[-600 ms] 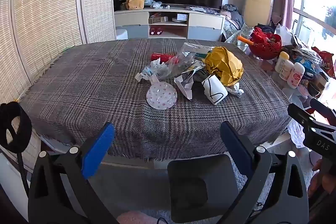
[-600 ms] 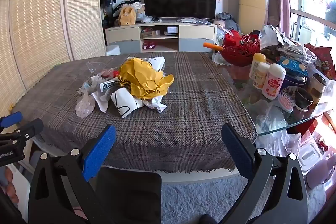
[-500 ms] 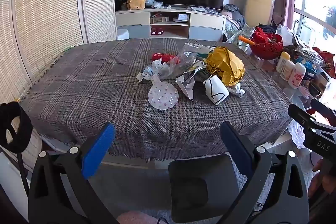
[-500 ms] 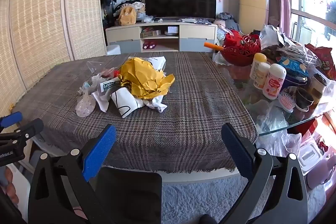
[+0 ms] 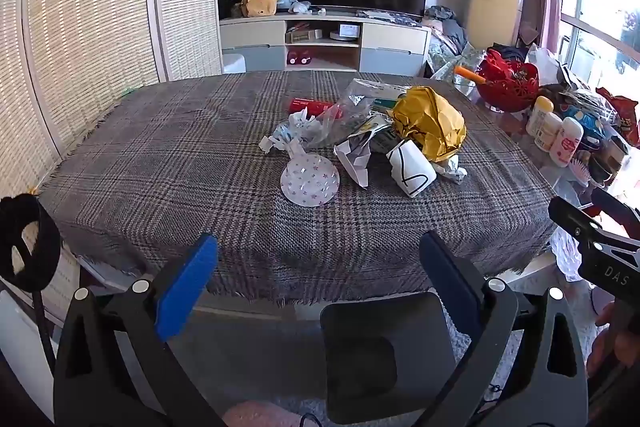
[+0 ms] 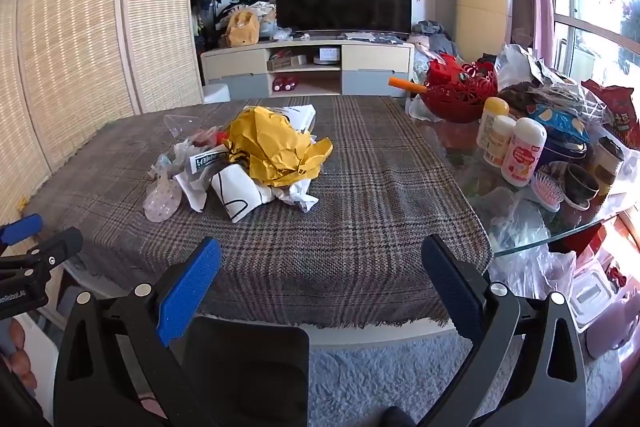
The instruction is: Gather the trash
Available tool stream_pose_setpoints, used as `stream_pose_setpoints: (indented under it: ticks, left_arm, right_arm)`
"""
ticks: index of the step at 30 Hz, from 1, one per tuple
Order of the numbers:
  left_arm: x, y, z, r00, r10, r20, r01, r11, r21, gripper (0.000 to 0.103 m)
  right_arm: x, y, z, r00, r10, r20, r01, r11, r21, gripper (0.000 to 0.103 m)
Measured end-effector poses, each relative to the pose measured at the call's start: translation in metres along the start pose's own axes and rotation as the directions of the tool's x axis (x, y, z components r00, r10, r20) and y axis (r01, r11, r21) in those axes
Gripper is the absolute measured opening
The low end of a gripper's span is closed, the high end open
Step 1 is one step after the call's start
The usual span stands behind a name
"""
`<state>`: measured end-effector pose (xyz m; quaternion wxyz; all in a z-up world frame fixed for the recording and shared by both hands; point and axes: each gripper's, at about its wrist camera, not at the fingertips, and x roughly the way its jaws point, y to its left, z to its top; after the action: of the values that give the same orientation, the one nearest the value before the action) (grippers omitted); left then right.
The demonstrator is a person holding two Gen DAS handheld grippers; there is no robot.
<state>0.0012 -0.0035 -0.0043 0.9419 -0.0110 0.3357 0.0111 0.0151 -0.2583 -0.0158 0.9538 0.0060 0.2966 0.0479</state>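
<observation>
A: What lies under the crumpled yellow paper (image 6: 276,147)?
B: Hard to say. It covers most of the trash heap; only a printed strip (image 6: 208,159) pokes out left of it, lettering too small to read.

A: And the red tube (image 5: 310,105) behind that paper?
B: Half buried under clear plastic (image 5: 344,111).

A: The right gripper (image 5: 596,243)?
B: Cut off by the edge, far right of the paper.

Coarse woven plaid tablecloth (image 5: 160,163), crumpled glossy yellow paper (image 6: 276,143), glossy red plastic bowl (image 6: 460,99)

Trash heap (image 5: 372,135) mid-tablecloth: crumpled yellow paper (image 5: 430,121) on top, white scraps, clear dotted wrapper (image 5: 310,179)
</observation>
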Motion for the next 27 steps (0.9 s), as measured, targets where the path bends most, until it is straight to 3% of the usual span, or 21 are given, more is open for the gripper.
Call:
stream_pose_setpoints:
  ticks: [27]
  left_arm:
    - [-0.0029,0.0018,0.0063,1.000,-0.002,0.008,0.002,1.000,0.000,0.095]
  right_arm:
    - [0.0048,-0.0007,0.0000,1.000,0.018,-0.022,-0.017,1.000,0.022,0.100]
